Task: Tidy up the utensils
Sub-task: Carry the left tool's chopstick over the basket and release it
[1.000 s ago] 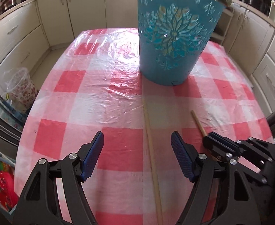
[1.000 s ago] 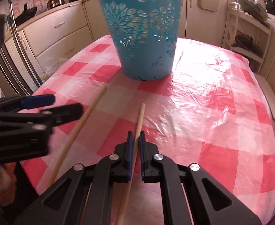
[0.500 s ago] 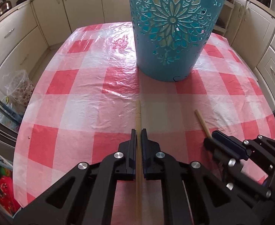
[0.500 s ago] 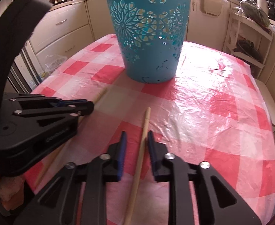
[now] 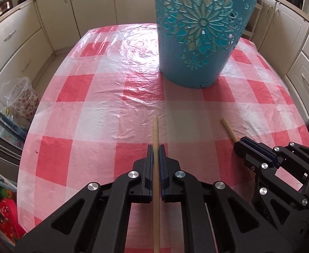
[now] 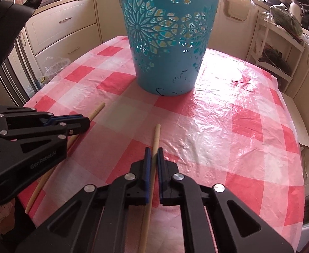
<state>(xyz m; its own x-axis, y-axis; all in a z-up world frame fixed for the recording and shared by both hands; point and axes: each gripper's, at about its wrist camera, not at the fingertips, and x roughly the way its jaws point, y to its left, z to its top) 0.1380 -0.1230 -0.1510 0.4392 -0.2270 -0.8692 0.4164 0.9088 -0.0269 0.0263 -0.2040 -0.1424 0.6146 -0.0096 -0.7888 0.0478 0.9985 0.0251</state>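
My left tongs (image 5: pixel 156 156) clench one wooden stick (image 5: pixel 155 130) at lower centre; my right tongs (image 6: pixel 152 158) grip another stick (image 6: pixel 156 135). Both lie on the checked desk (image 5: pixel 103 113), the blue basket (image 5: pixel 201 31) at upper centre.

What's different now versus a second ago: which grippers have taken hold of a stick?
The left gripper, open a second ago, closed on the left wooden stick. The right gripper was shut on the right wooden stick, opened briefly, and is shut on it again. Both sticks still lie along the checked tablecloth; the blue basket has not moved.
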